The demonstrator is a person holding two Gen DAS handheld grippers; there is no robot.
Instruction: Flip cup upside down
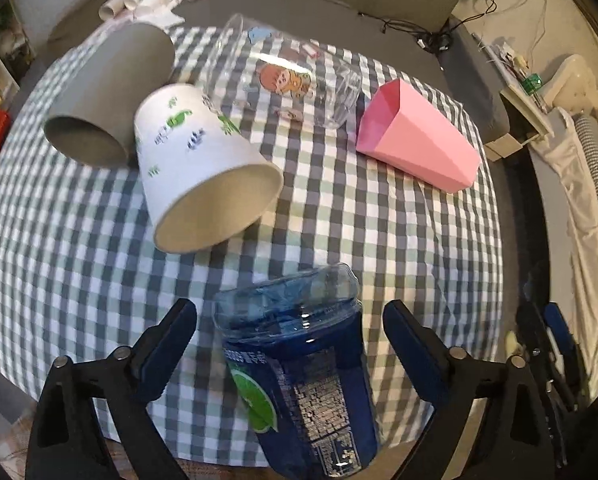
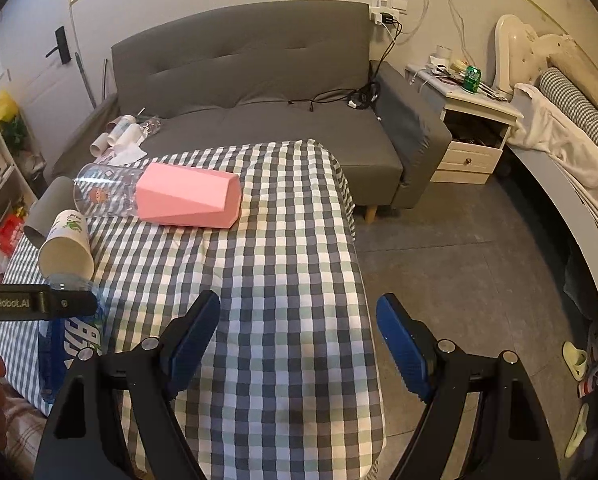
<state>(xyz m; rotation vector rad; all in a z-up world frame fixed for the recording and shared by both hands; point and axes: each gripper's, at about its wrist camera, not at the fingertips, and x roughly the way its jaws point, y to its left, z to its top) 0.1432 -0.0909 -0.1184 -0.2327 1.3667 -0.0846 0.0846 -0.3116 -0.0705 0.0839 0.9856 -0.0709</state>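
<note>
My left gripper (image 1: 289, 344) is spread around the blue cup (image 1: 299, 364), fingers not yet touching it; it lies near me on the checked cloth (image 1: 379, 240). My right gripper (image 2: 297, 340) hovers spread, empty. Next I judge: close, lift, turn it mouth down.

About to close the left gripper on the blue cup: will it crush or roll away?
The blue cup looks like thin clear plastic with a wrinkled base, so it probably flexes under a firm squeeze. It lies on its side between the open left gripper, so a nudge may roll it.
</note>
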